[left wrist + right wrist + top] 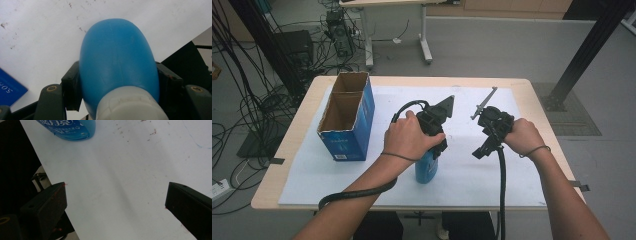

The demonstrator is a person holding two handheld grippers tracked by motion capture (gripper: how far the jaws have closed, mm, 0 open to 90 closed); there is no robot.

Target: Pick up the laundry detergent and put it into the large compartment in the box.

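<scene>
The left gripper (435, 145) is closed on the blue bottle (426, 169), its 2 jaws pressing both sides just below the white cap (130, 105). The bottle stands upright on the white sheet (472, 175), near the table's front edge, right of the blue box (348, 117). The right gripper (115, 202) hangs over the bare sheet with jaws wide apart, holding nothing.

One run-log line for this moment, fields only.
left gripper: shut on blue plastic bottle, upright on white mat | right gripper: open, empty | blue cardboard box: open-topped, left of bottle
</scene>
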